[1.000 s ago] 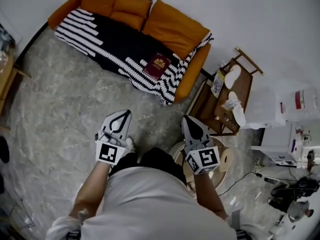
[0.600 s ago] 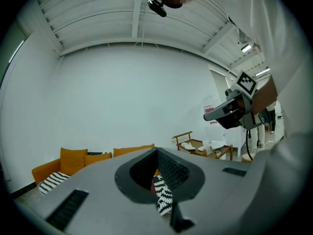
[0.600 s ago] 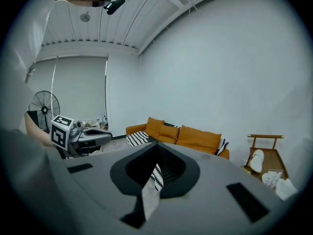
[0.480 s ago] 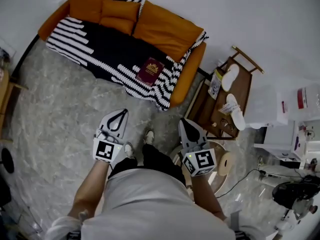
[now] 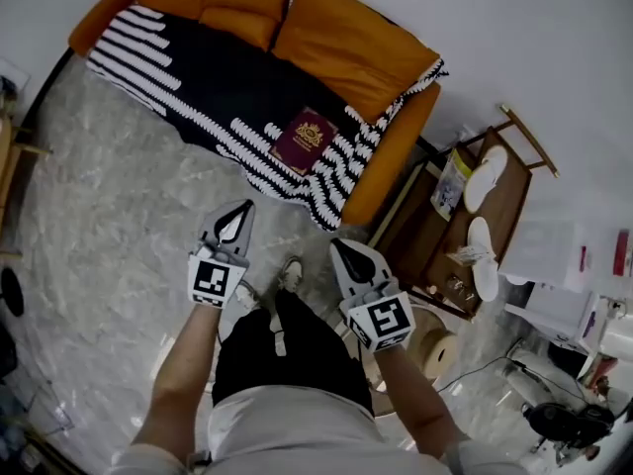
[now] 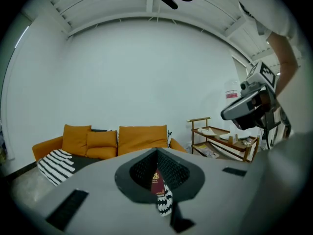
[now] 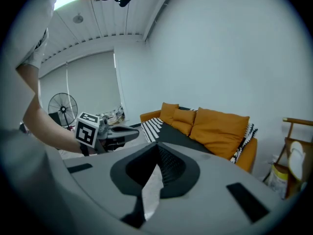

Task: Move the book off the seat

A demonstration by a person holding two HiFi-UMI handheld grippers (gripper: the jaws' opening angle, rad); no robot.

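Maroon thin gold-crested book (image 5: pixel 305 139) on the black-and-white striped throw (image 5: pixel 198 79) looks light and stiff, best pinched at its near edge; left tool (image 5: pixel 240 209) and right tool (image 5: pixel 340 246) are closed, empty.

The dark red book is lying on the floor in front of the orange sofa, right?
Not quite. The dark red book is lying on the seat of the orange sofa, on the black-and-white striped blanket, not on the floor. The head view shows it.
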